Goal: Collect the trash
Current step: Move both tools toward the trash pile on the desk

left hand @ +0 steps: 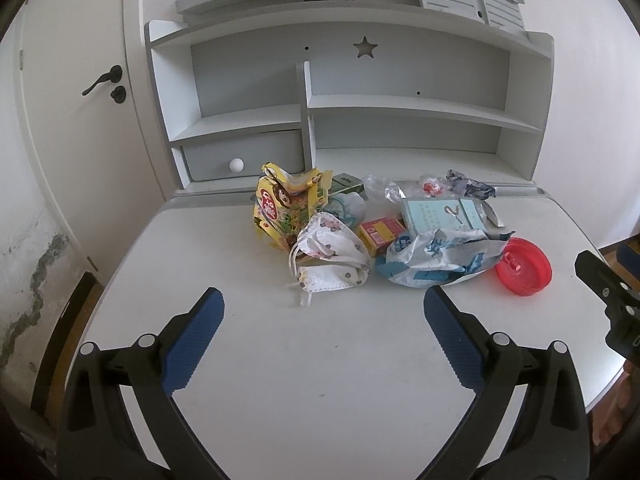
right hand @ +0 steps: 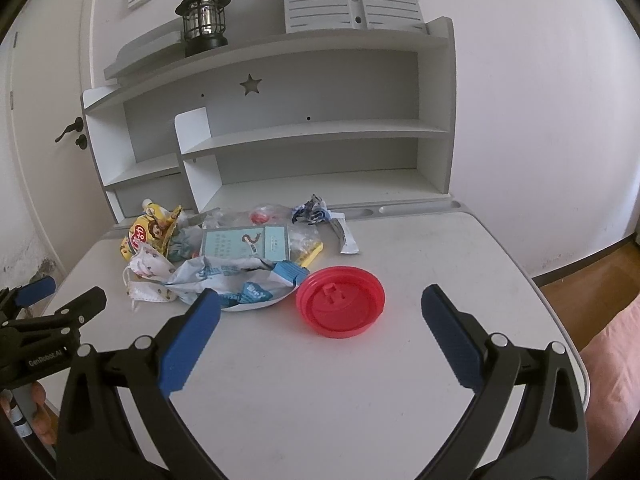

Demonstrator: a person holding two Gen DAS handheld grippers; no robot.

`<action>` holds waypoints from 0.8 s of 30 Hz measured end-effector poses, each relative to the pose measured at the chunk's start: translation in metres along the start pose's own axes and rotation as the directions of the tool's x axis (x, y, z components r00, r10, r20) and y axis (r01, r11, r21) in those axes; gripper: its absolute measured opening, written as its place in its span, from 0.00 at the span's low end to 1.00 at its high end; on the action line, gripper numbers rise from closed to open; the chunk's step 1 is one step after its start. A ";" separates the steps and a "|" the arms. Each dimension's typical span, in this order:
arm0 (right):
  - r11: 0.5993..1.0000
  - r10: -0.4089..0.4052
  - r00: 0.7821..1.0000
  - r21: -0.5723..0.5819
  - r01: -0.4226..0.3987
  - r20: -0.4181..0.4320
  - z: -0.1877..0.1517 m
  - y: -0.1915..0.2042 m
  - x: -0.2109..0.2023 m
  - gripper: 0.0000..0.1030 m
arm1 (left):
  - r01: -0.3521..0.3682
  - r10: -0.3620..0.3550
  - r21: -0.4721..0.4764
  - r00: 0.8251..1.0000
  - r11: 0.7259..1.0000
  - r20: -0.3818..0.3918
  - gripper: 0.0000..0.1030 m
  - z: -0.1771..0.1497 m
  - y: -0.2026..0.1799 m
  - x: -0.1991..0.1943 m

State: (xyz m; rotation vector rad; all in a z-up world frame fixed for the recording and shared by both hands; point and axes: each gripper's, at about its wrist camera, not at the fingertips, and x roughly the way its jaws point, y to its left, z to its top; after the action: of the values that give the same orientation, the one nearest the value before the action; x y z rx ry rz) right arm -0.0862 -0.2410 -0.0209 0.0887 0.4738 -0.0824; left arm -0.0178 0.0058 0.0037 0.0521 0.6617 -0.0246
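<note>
1. Left gripper (left hand: 323,306): fingers spread wide, nothing between them, hovering over bare desk (left hand: 320,360) short of the trash pile.
2. Right gripper (right hand: 321,306): likewise spread and empty; red lid (right hand: 340,307) lies flat between its fingertips, farther out.
3. Desk front and right side lie open; rounded edge near both grippers.
4. Shelf unit (left hand: 400,108) closes off the back; its compartments hold nothing visible.
5. Trash clustered mid-desk: blue-white plastic bag (left hand: 436,258), yellow snack bag (left hand: 284,210), teal box (left hand: 440,214), face masks (left hand: 330,258), small red-yellow box (left hand: 380,234).
</note>
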 end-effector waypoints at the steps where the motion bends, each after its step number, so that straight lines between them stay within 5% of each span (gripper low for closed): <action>1: 1.000 -0.007 1.000 -0.016 0.007 0.014 0.000 0.000 0.000 0.95 | 0.000 0.000 0.001 1.000 1.000 0.001 0.94 0.000 0.000 -0.001; 6: 0.999 -0.019 1.000 -0.030 0.018 -0.012 0.004 0.000 -0.003 0.95 | 0.018 -0.018 -0.009 1.000 1.000 0.011 0.94 0.003 -0.002 -0.005; 9: 0.998 -0.020 0.998 -0.052 0.023 0.054 0.003 0.002 -0.009 0.94 | 0.037 -0.036 -0.028 0.999 0.999 0.020 0.94 0.002 -0.002 -0.010; 24: 0.997 -0.010 1.000 -0.080 0.007 -0.027 0.001 -0.010 -0.020 0.95 | 0.006 -0.008 -0.038 0.998 0.999 -0.060 0.94 -0.003 0.026 -0.013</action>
State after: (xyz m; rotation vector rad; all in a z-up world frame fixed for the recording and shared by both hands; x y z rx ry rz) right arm -0.1049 -0.2494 -0.0115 0.0091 0.5047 -0.0705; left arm -0.0294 0.0324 0.0102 0.0137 0.7224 -0.0171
